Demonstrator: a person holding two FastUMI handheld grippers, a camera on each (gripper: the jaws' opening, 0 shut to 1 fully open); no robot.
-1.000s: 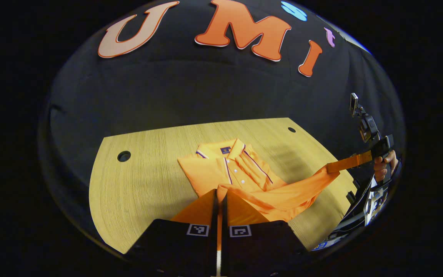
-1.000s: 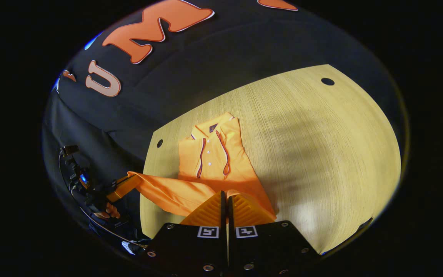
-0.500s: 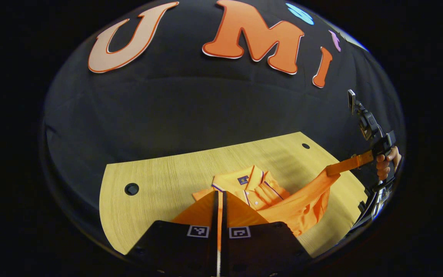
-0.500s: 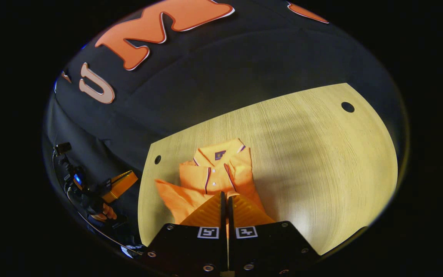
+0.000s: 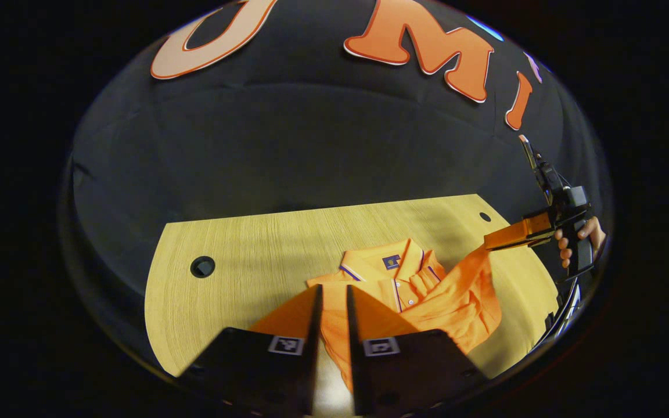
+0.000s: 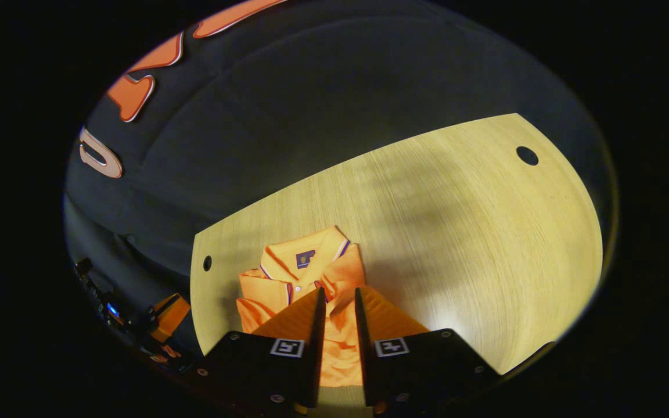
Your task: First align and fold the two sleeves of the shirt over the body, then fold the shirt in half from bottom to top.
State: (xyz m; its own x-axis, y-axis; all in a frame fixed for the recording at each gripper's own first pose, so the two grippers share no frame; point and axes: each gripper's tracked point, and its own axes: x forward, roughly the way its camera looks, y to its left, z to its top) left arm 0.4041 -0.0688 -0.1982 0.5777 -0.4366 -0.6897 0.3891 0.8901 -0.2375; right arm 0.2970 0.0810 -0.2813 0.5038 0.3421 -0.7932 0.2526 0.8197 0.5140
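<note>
Both the left gripper (image 5: pixel 331 296) and the right gripper (image 6: pixel 340 299) hover with fingers parted, gripping nothing. The shirt (image 6: pixel 299 290) lies bunched on the table (image 6: pixel 485 232) just ahead (fold apparently laid). Next: flatten the upper layer. A hand (image 5: pixel 578 241) steadies the right tool.

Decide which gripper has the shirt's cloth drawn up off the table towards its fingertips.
The right gripper, gripped by a hand: the shirt rises in a peak to its tips. Below the left gripper the cloth lies low.
</note>
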